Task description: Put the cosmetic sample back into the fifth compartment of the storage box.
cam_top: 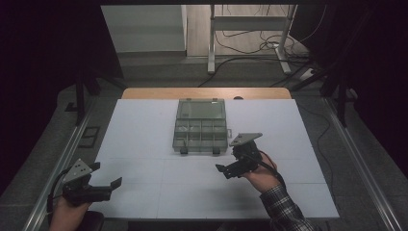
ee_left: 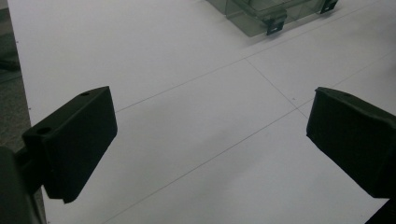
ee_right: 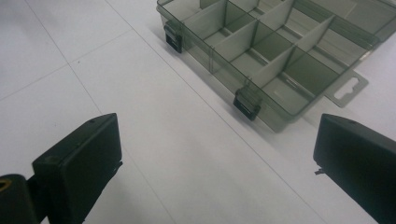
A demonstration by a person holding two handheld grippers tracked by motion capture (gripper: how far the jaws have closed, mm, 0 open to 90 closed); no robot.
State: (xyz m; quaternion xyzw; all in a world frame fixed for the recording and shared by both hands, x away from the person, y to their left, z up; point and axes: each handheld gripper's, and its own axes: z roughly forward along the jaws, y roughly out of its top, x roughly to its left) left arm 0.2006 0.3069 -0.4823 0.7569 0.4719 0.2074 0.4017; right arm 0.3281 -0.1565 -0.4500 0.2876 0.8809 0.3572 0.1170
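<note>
Both tools stand wide apart in the jaws and hold nothing. The right gripper (cam_top: 230, 169) hovers just short of the near edge of the clear compartment box (cam_top: 200, 126), whose two dark latches (ee_right: 246, 103) face it; bare white table (cam_top: 144, 139) lies between. The left gripper (cam_top: 107, 176) sits near the table's left front corner, well apart from the box, with open surface ahead of it.

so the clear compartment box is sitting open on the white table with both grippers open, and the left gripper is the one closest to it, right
Not quite: the right gripper is the closer one, just in front of the box, as the high view shows. The left gripper sits back near the table's front left corner. The rest holds: the box is open and both grippers' jaws stand apart.
</note>
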